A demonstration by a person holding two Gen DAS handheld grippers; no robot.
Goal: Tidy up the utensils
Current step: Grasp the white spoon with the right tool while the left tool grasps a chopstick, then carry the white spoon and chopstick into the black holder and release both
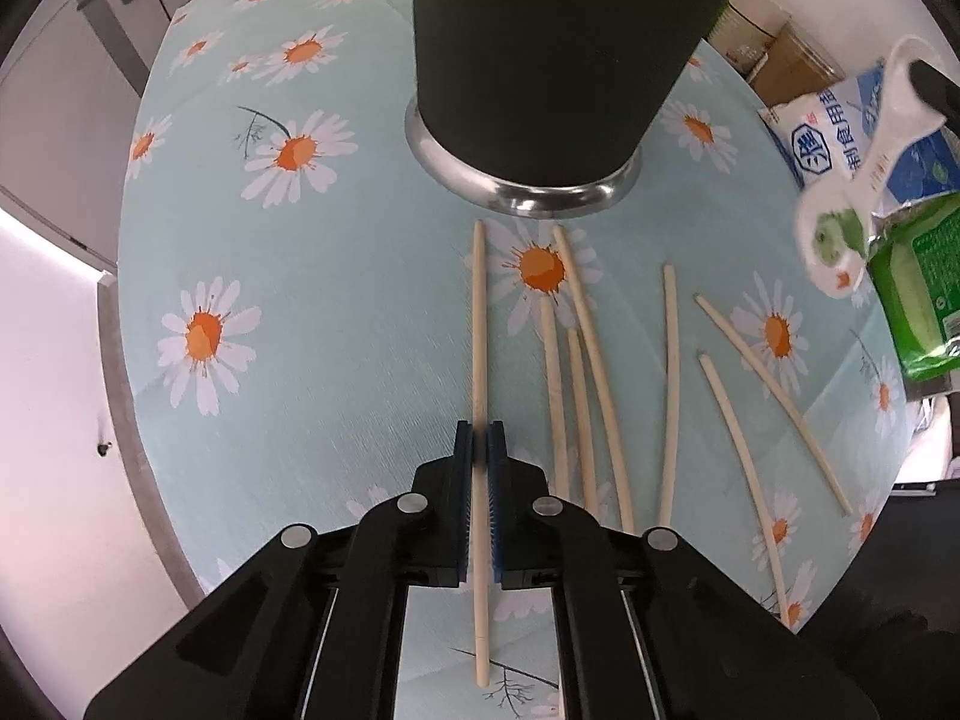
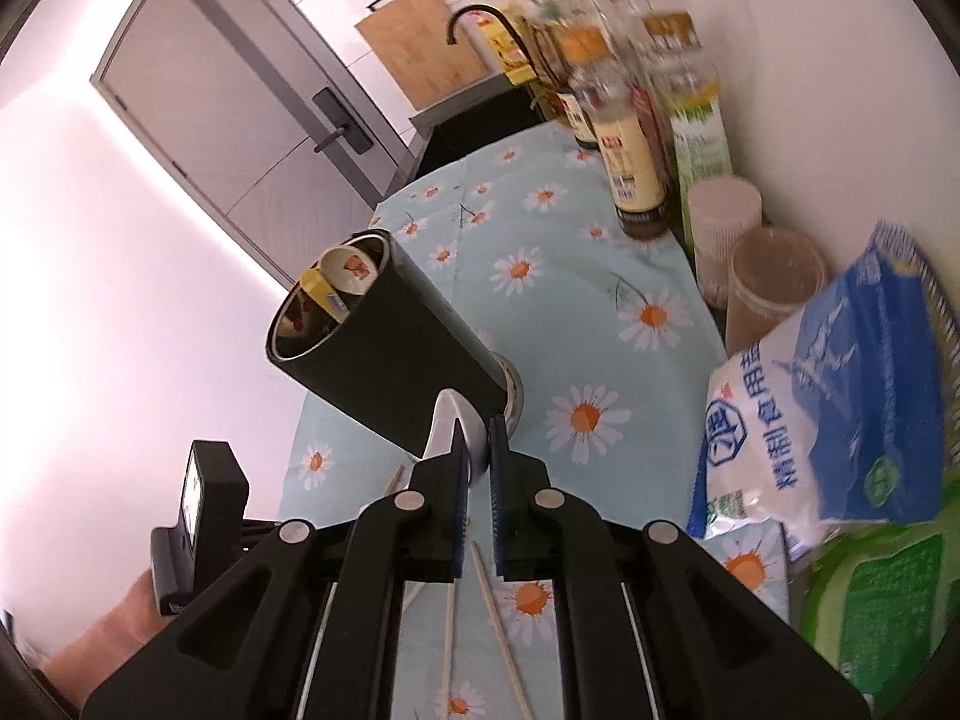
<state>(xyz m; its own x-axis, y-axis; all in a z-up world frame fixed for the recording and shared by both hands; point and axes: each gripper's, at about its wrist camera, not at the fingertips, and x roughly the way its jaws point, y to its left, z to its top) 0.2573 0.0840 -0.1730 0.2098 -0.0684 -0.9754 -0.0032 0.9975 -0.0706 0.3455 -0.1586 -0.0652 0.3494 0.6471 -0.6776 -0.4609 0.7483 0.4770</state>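
Looking down in the left wrist view, my left gripper (image 1: 479, 444) is shut on a pale wooden chopstick (image 1: 478, 330) that lies on the daisy tablecloth (image 1: 312, 360). Several more chopsticks (image 1: 669, 384) are scattered to its right. A black utensil holder (image 1: 540, 60) with a steel base stands just beyond them. My right gripper (image 2: 478, 450) is shut on a white ceramic spoon (image 2: 447, 420) and holds it in the air near the holder (image 2: 384, 354). The spoon (image 1: 840, 222) also shows blurred at the right of the left wrist view. Another spoon (image 2: 351, 267) stands inside the holder.
A blue-and-white salt bag (image 2: 828, 420) and a green pack (image 2: 882, 618) lie at the table's right. Sauce bottles (image 2: 630, 168) and two plastic cups (image 2: 774, 294) line the wall. A sink tap (image 2: 480, 18) and a cutting board (image 2: 420, 54) are beyond. The table's left edge (image 1: 129, 360) drops off.
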